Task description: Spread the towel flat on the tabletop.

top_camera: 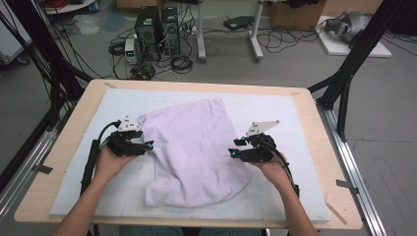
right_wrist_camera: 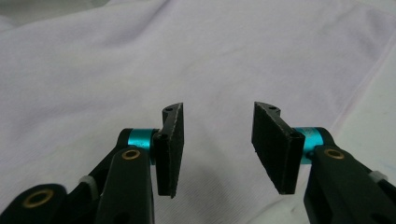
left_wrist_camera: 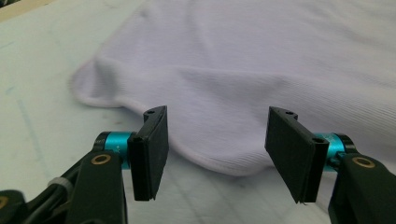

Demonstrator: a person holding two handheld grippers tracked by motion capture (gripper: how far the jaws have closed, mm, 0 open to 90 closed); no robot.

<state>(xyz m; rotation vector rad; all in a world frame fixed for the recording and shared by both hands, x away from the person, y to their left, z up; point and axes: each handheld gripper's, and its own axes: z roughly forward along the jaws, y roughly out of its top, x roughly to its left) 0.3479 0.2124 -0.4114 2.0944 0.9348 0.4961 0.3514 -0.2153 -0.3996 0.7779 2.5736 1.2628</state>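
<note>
Both hands hold grippers with jaws wide apart and empty: left gripper at the lilac cloth's left hem, right gripper over its right side; cloth lies rumpled on the white mat, tabletop beneath, computer towers on the floor beyond

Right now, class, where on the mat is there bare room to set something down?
Free: the mat behind the right tool, and the near left corner beside the cloth. Crowded: the middle, where the cloth lies between both tools.
</note>
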